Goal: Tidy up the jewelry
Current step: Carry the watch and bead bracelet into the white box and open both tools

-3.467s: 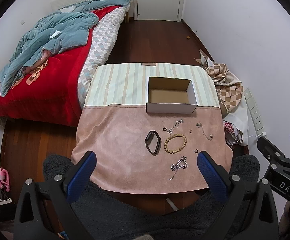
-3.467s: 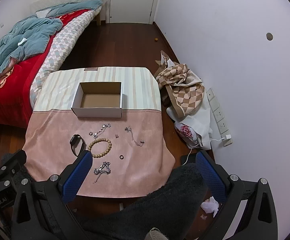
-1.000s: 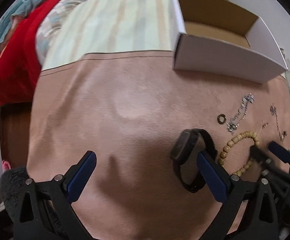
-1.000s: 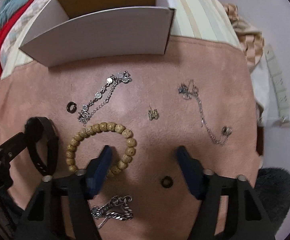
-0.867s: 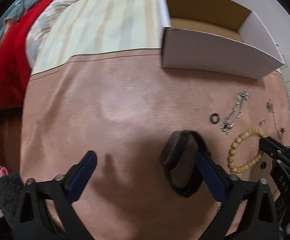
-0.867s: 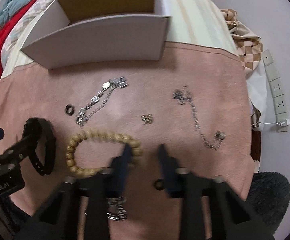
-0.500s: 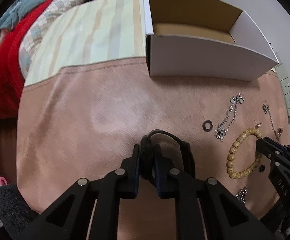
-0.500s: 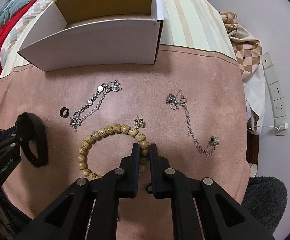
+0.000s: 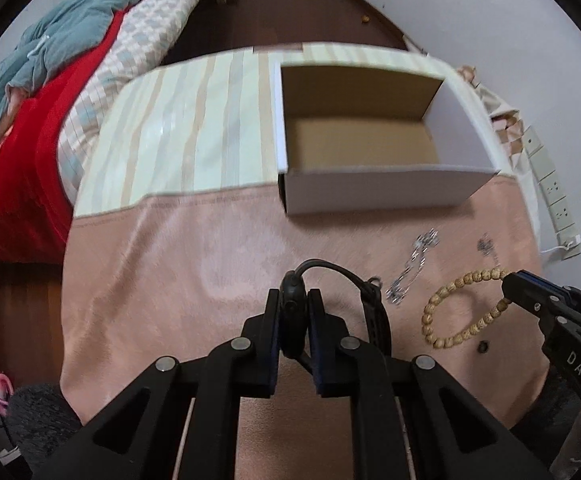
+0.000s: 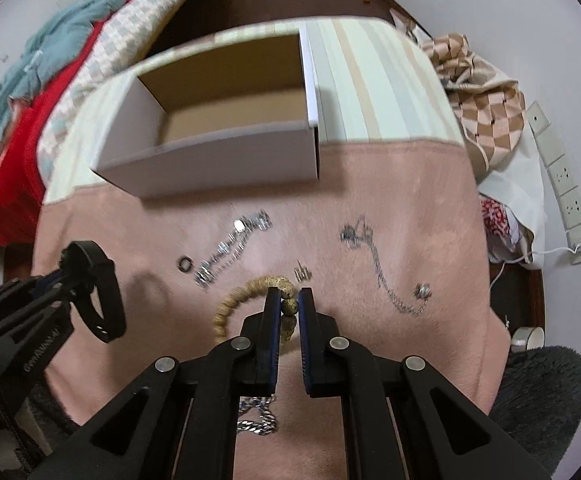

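Jaws on both grippers have gone from wide open to clamped within the last second, and both loads are off the cloth now. Your left gripper (image 9: 294,312) is pinched on the black wristband (image 9: 332,304): the thick module end sits between the pads and the strap loops out ahead and to the right of the jaws. Your right gripper (image 10: 289,306) is closed on the wooden bead bracelet (image 10: 250,300), one bead squeezed between the pads, the rest of the loop hanging to the left of and below the jaws.

Meaning for the task: two pieces are picked, neither is stowed yet. The cardboard box (image 9: 374,192) is ahead of both jaws, open top, nothing visible inside, so my read is that carrying them forward and dropping them in comes next.

Materials:
- Wristband: matte black, rubbery-looking, flexible strap with adjustment holes; likely grips well.
- Bracelet: round tan beads, pitted grain, on a cord; loop sags, could swing.
- Box: white outside, brown board inside, straight thin walls.
- Counter (image 10: 410,208): covered in pink suede-like cloth, striped cloth under the box.
- On the cloth, ahead of the right jaws: silver chain bracelet (image 10: 230,248), small dark ring (image 10: 185,264), thin necklace (image 10: 382,272), tiny ear stud (image 10: 302,274). Heavier silver chain (image 10: 256,416) lies under the right gripper.
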{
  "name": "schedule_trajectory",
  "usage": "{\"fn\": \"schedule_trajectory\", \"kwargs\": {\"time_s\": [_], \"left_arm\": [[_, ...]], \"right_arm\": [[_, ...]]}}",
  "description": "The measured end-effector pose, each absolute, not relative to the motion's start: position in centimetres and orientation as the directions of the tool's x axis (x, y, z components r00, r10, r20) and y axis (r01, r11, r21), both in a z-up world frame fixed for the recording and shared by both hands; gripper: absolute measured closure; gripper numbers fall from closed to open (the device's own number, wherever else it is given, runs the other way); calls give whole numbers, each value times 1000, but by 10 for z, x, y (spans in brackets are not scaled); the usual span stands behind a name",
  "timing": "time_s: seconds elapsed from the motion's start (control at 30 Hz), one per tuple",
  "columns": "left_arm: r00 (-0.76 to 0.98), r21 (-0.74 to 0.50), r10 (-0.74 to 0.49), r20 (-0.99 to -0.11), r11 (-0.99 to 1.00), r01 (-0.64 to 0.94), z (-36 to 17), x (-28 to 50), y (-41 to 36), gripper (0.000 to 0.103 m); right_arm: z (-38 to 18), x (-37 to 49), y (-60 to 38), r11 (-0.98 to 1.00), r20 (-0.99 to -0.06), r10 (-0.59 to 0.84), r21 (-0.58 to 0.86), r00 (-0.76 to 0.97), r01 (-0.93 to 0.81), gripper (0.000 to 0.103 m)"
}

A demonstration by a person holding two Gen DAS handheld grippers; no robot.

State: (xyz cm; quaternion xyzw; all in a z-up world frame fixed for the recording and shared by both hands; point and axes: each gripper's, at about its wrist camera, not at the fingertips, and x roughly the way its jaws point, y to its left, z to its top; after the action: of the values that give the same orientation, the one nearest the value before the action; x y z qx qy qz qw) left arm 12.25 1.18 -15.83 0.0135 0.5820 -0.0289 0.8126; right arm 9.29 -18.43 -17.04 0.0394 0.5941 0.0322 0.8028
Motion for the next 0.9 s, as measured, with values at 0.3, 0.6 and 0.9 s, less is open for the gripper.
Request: {"fn": "schedule_trajectory", "kwargs": {"time_s": [0.3,0.6,0.9], "left_arm": [[425,-65,-94,-900,994,83,-109,155,7,94],[406,-154,-173,-897,985,80,-104,222,13,94],[268,-215,-225,-937,974,66,-160,280,11,93]], "right_arm": [[-84,118,-186,984,-888,176,172,424,-48,94],[-52,190,-173,977,-860,211,167,464,-134,94],[-111,256,-157,971,-905,224,175,360,-165,94]]}}
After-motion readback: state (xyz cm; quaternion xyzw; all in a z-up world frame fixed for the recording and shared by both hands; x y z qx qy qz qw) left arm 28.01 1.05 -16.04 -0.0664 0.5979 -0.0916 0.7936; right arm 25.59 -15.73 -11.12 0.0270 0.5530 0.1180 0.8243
